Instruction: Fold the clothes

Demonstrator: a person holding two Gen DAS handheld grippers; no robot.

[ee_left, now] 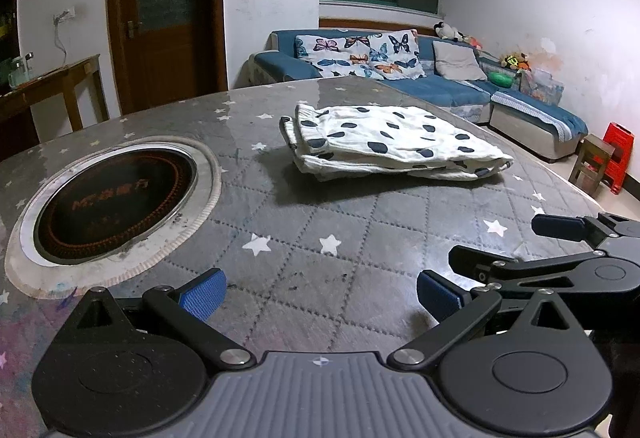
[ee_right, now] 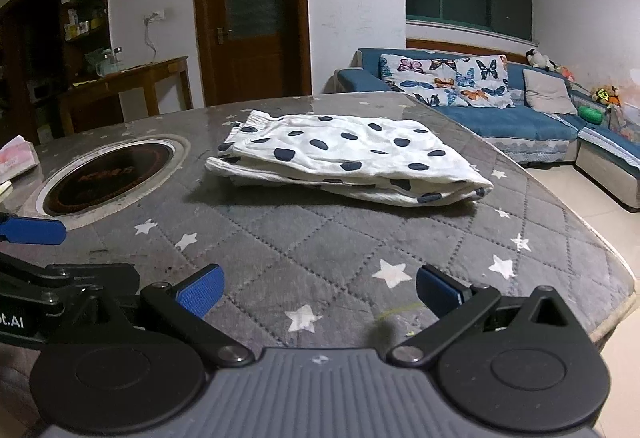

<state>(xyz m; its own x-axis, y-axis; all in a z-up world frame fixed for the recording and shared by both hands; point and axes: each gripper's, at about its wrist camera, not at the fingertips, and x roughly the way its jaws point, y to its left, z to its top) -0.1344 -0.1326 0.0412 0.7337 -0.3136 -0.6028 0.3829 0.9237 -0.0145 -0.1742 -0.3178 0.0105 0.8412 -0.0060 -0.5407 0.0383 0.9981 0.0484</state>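
Observation:
A white garment with dark blue spots lies folded in a flat stack on the grey quilted table cover. My left gripper stands open near the table's front, well short of the garment, with nothing between its blue pads. My right gripper is open too, low over the cover and apart from the clothes. In the left wrist view the right gripper shows at the right edge. In the right wrist view one blue fingertip of the left gripper shows at the left edge.
A round induction hob is set into the table to the left of the garment. A pink-white packet lies at the far left. The table's rounded edge drops off at the right. A blue sofa, stools and a wooden side table stand beyond.

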